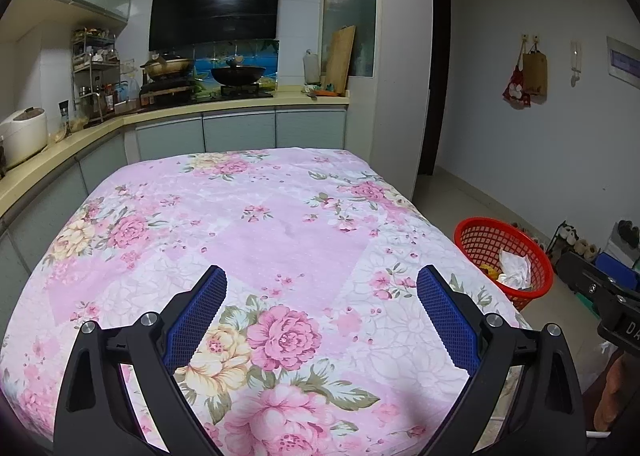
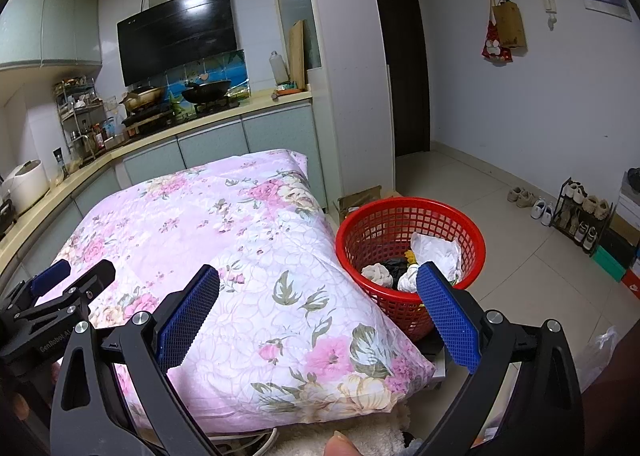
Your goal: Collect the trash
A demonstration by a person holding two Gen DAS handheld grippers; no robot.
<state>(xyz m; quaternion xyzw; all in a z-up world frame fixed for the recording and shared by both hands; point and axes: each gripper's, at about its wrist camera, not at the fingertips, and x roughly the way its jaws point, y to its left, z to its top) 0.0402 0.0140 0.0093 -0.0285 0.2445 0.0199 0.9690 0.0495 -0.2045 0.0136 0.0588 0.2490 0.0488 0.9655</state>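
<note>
Crumpled white and dark trash (image 2: 434, 252) lay in the red basket (image 2: 404, 212) on the floor, just beside the worktop draped in a floral quilt (image 1: 280, 224). The left tool (image 1: 322, 284) hung spread and empty above the quilt; the right tool (image 2: 318, 282) was spread too, its right finger over the basket.

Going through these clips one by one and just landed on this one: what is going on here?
A person holds a two-finger gripper in each hand over a table covered with a pink floral quilt in a kitchen. The left gripper and the right gripper are both open and hold nothing. No trash shows on the quilt. Beside the table, a red basket on the floor already holds crumpled white paper and other dark and white scraps. So the collecting looks largely done.
</note>
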